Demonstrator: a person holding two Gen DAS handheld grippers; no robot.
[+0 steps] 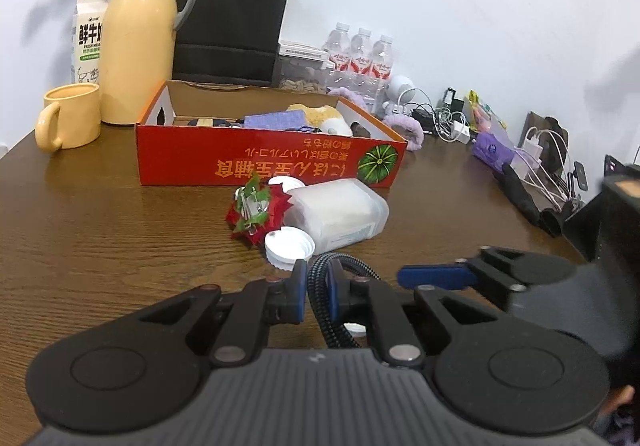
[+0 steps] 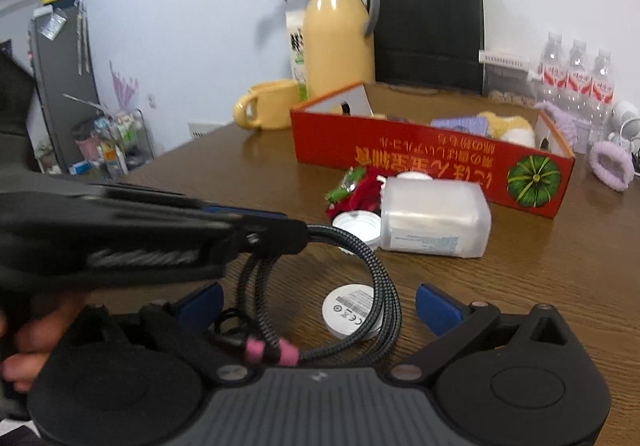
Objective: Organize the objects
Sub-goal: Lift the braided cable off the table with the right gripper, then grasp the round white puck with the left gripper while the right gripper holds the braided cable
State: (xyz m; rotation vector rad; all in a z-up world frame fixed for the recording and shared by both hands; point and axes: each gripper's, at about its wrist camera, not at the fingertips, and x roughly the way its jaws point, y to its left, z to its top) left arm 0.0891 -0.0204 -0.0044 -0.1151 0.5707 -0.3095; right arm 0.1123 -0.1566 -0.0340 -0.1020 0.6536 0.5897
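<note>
My left gripper [image 1: 318, 288] is shut on a coiled black braided cable [image 1: 326, 310] and holds it just above the wooden table. In the right wrist view the cable [image 2: 384, 286] hangs in loops from the left gripper [image 2: 280, 234], with pink bands near its ends. My right gripper [image 2: 320, 302] is open, its blue pads either side of the cable loops and a white round puck [image 2: 350, 310]. The open red cardboard box [image 1: 272, 161] holds soft items. A clear plastic container [image 1: 340, 211], white lids [image 1: 290, 248] and a red flower clip [image 1: 258, 207] lie before it.
A yellow thermos [image 1: 138, 37], yellow mug [image 1: 68, 115], milk carton [image 1: 86, 39] and black paper bag [image 1: 232, 17] stand behind the box. Water bottles [image 1: 362, 57], chargers and cables [image 1: 452, 121] and purple items [image 1: 492, 151] line the right wall. A shelf [image 2: 112, 141] stands off the table's left.
</note>
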